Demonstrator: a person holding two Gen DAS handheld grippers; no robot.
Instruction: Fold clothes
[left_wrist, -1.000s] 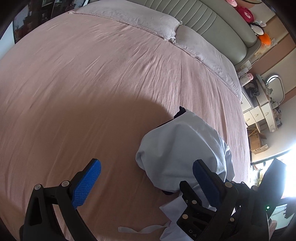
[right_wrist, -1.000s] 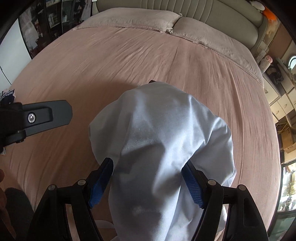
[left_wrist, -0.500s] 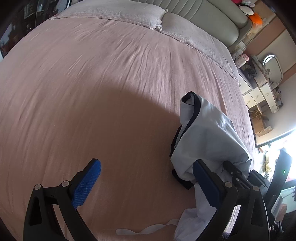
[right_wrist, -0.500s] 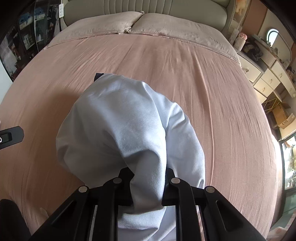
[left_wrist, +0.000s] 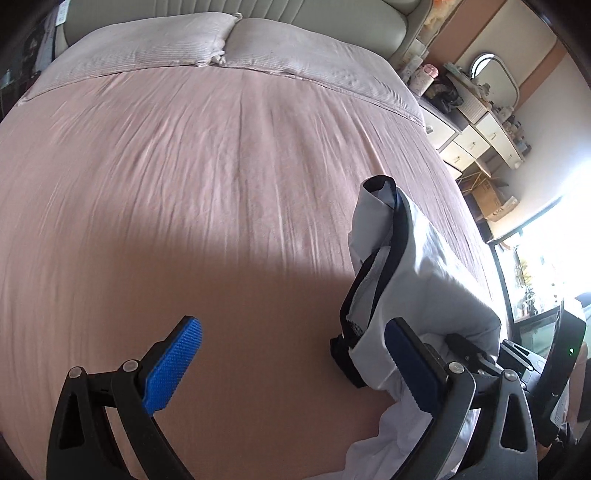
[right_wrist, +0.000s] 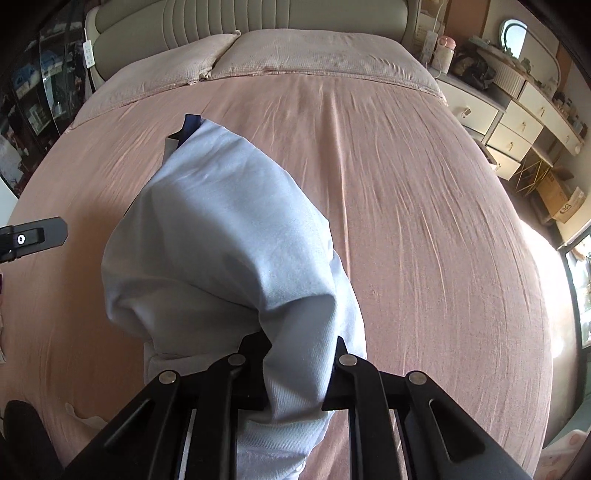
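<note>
A light blue garment with dark navy trim (right_wrist: 229, 236) hangs bunched over the pink bed (right_wrist: 424, 221). My right gripper (right_wrist: 299, 369) is shut on a fold of it and holds it lifted. In the left wrist view the garment (left_wrist: 436, 280) hangs at the right, its navy-edged opening facing left. My left gripper (left_wrist: 291, 362) is open and empty, its blue pads wide apart, just left of the garment; its right finger overlaps the cloth in the view. The right gripper's body (left_wrist: 517, 369) shows behind the cloth.
Two pillows (right_wrist: 303, 51) and a padded headboard (right_wrist: 258, 14) lie at the far end of the bed. A white dresser with drawers (right_wrist: 517, 122) and a cardboard box (right_wrist: 561, 199) stand along the right side. A bright window (left_wrist: 546, 251) is at right.
My right gripper has closed on the garment and raised it off the bed. My left gripper has stayed open, and its view has swung toward the headboard.
</note>
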